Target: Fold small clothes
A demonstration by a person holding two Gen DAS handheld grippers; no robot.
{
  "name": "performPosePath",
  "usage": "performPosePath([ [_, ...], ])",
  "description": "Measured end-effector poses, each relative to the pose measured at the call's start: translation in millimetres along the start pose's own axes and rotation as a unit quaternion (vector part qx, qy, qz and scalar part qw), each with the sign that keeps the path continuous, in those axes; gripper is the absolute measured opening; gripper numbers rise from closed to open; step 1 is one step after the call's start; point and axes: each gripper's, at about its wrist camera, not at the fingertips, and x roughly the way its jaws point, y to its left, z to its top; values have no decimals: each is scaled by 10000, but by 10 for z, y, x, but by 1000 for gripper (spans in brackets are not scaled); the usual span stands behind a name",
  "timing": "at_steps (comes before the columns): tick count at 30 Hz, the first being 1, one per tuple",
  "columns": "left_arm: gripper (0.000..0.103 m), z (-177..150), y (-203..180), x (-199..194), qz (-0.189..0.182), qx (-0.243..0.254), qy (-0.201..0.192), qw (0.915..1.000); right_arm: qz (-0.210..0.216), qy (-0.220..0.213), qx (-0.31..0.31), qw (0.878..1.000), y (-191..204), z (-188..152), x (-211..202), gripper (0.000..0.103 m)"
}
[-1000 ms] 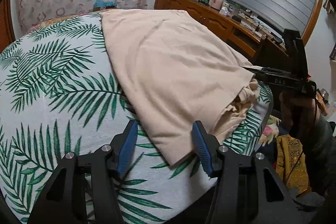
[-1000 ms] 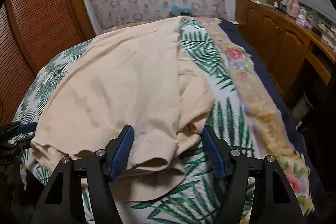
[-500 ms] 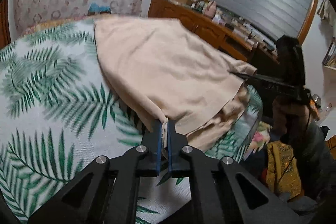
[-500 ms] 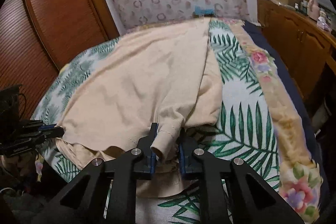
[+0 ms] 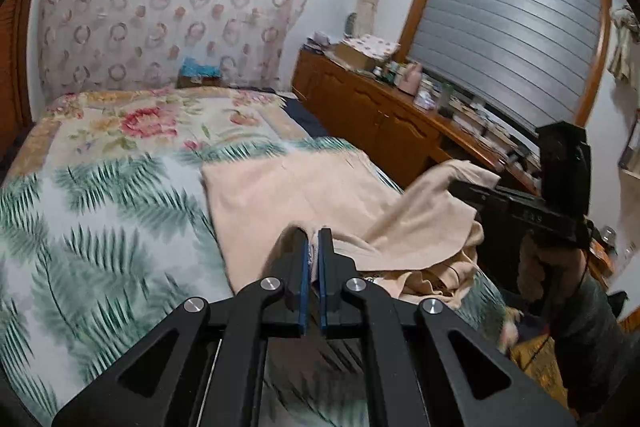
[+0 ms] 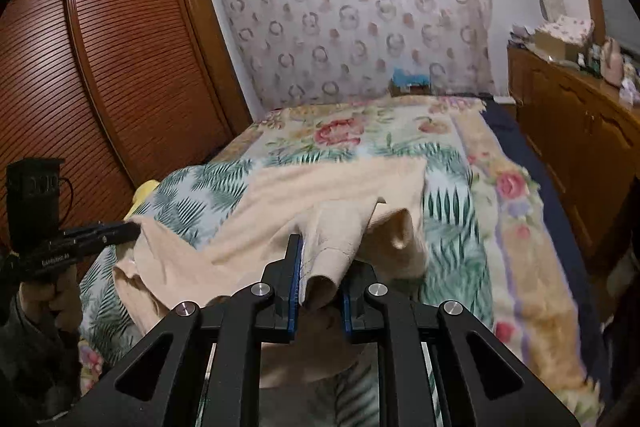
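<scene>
The peach garment (image 5: 304, 195) lies on the bed (image 5: 100, 211), its near edge lifted off the leaf-print cover. The left gripper (image 5: 313, 247) is clamped tight on 1 near corner; the right gripper (image 6: 319, 267) pinches a thicker bunch of the hem. Judging by this, the first fold is only starting: the cloth must be carried over, laid and flattened.

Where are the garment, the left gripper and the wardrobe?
garment (image 5: 280, 195), left wrist view, flat part on the bed
left gripper (image 5: 314, 239), left wrist view, between the fingertips
wardrobe (image 6: 120, 67), right wrist view, slatted door
</scene>
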Motion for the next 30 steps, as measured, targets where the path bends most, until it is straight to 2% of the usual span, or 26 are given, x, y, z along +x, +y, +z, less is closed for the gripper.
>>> performPosePath([
  [6, 5, 420, 429, 513, 382, -118, 60, 9992, -183, 288, 156, 9993, -243, 344, 683, 16],
  [9, 5, 523, 611, 824, 587, -152, 232, 9979, -203, 467, 275, 9983, -326, 480, 1000, 16],
  [13, 5, 545, 755, 1123, 729, -126, 432, 9963, -320, 600, 119, 9976, -321, 622, 1313, 17],
  [16, 5, 559, 817, 1254, 778, -140, 499, 9956, -576, 624, -65, 9964, -292, 682, 1374, 28],
  [18, 5, 566, 849, 1304, 820, -165, 525, 9951, -714, 558, -92, 9958, -301, 728, 1356, 49],
  [20, 5, 581, 883, 1350, 857, -184, 581, 9945, -822, 388, -70, 9958, -294, 757, 1237, 59],
  [22, 5, 579, 879, 1367, 831, -145, 620, 9945, -900, 223, -66, 9957, -296, 768, 1106, 59],
  [24, 6, 566, 841, 1351, 852, 16, 625, 9944, -784, 195, -115, 9967, -267, 742, 1015, 60],
  [25, 14, 568, 821, 1339, 882, 100, 610, 9942, -681, 236, -165, 9973, -236, 694, 995, 60],
  [29, 35, 590, 744, 1169, 924, 377, 358, 9944, -498, 508, -436, 9965, -64, 492, 951, 60],
  [30, 46, 602, 751, 1141, 904, 379, 312, 9947, -416, 550, -485, 9964, -12, 450, 938, 60],
])
